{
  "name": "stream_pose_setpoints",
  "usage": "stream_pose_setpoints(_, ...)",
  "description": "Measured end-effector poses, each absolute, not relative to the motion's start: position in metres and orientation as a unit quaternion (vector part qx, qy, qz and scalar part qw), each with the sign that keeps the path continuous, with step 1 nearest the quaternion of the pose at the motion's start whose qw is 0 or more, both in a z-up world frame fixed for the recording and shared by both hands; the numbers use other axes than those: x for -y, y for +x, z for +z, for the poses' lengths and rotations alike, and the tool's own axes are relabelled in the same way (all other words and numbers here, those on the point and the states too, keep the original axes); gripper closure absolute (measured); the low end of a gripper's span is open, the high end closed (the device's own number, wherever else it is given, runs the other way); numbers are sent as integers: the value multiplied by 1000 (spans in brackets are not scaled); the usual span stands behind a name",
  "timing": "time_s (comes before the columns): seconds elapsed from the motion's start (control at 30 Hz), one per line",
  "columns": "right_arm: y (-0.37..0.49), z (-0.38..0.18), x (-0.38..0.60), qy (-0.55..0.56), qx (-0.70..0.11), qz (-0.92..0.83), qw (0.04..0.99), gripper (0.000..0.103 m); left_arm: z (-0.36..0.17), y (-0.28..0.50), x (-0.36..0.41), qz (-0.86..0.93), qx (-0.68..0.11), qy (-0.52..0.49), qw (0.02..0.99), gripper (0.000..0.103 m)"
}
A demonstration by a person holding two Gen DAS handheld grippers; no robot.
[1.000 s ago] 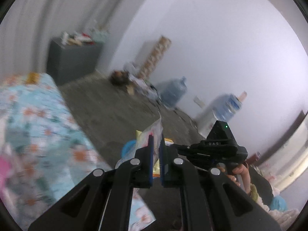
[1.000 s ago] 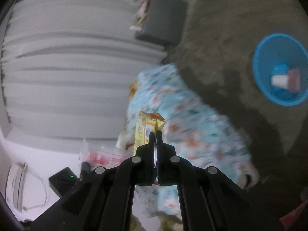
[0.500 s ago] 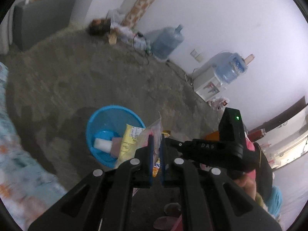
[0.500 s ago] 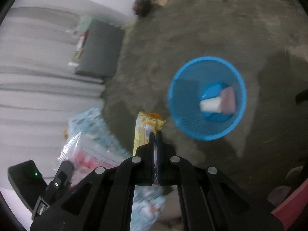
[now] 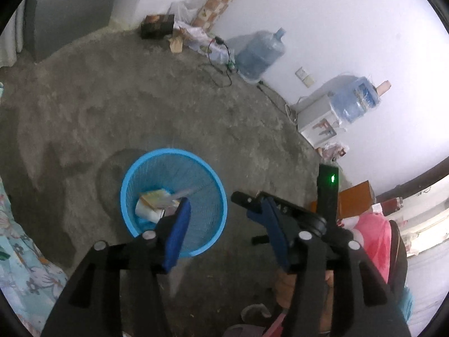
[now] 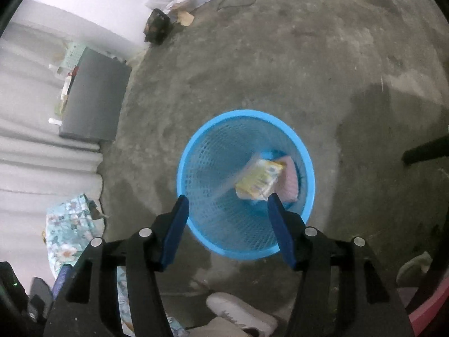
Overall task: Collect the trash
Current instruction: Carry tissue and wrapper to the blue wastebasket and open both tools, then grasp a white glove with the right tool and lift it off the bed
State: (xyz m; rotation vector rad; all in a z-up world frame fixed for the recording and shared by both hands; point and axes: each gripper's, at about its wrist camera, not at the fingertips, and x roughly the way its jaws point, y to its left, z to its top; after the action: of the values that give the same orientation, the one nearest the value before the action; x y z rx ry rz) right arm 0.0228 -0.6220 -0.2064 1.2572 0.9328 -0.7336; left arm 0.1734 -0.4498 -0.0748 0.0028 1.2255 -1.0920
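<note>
Now that both my tongs have just sprung apart, nothing sits between either pair of blue pads, and the two wrappers I was pinching a moment ago are gone from them. My left tongs stand spread over the near rim of the blue basket, and my right tongs stand spread straight above its open mouth. The yellow snack packet lies down inside the basket, tilted against a pink item and a white cup at the bottom. A pale streak runs across the packet in the right view; it is blurred, so I take it to be the clear plastic bag dropping in, though I cannot be sure. Half a second back both pieces were still clamped and held above the basket, so I judge this drop done: this pair of trash pieces is collected. The packet lies below and well apart from my right tongs, just beyond the right pad. From the left view it lies just past the left pad's tip. A floral bedspread shows at the left edge, and I expect more trash waits there.
</note>
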Motion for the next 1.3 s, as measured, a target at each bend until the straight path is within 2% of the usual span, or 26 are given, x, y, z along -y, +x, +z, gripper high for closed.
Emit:
stream_pose_setpoints(0.2, 17, -170, 618, 546, -386, -311, 676, 42, -42, 167, 425, -496, -525, -11, 691, 51)
stream_pose_setpoints(0.33, 22, -125, 601, 524, -372, -276, 715, 37, -1, 157, 378, -504, -492, -15, 710, 50)
stream_pose_setpoints(0.5, 42, -60, 558, 463, -364, -209, 781, 27, 48, 145, 305, -490, -450, -6, 747, 41)
stream_pose_setpoints(0.77, 84, 21, 469, 383, -349, -72, 852, 23, 110, 118, 136, -429, -328, -26, 841, 27)
stream_pose_setpoints(1.0, 145, 40, 382, 354, -380, 57, 852, 23, 106, 107, -4, -312, -262, -44, 912, 25)
stream_pose_setpoints(1.3, 239, 29, 295, 398, -418, 145, 804, 23, 75, 118, -84, -236, -272, -77, 930, 25)
